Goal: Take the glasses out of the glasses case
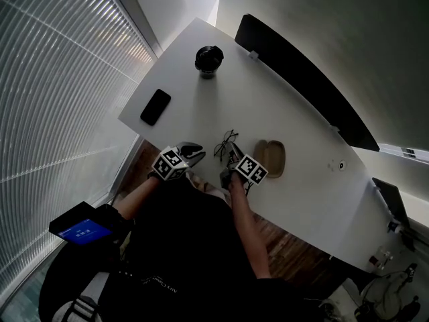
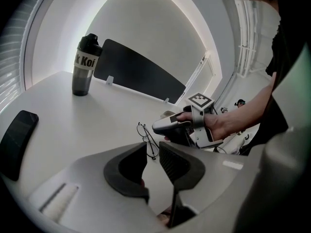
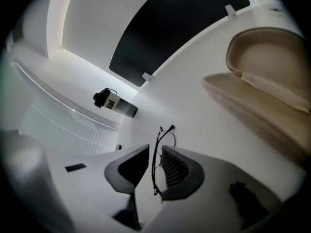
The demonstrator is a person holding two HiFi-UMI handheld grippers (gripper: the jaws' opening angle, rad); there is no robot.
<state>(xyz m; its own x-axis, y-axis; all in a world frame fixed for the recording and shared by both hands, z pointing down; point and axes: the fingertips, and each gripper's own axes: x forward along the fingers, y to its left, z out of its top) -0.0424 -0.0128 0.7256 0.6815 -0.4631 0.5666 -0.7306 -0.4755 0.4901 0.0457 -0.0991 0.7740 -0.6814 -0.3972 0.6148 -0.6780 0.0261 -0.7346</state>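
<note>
The thin black wire-framed glasses (image 1: 226,145) lie on the white bench (image 1: 281,99) near the middle of the head view. Just to their right in that frame is the tan clamshell glasses case (image 1: 271,158), open with no glasses in it. The removal itself looks done; what remains is the letting-go.

In the right gripper view the right claw (image 3: 155,152) is released. Its pads stand apart and the frame's wire runs up between them, close along the ridged right-hand pad. There is a clear gap on the other side, and neither pad presses on the wire. The left claw (image 2: 153,147) is also released, with nothing between its pads, and it sits short of the glasses at the bottom of its own view.

As I judge it, the step in hand is getting the right claw clear of the glasses:
- Draw it straight back along the line of its jaws, toward the bottom of its view.
- Avoid any roll or sideways drift, since the wire lies near enough to the ridged pad to catch and be dragged.
- Keep the jaws wide until the wire has passed the tips, and only then lift.
- Keep the left claw away from the glasses.
</note>
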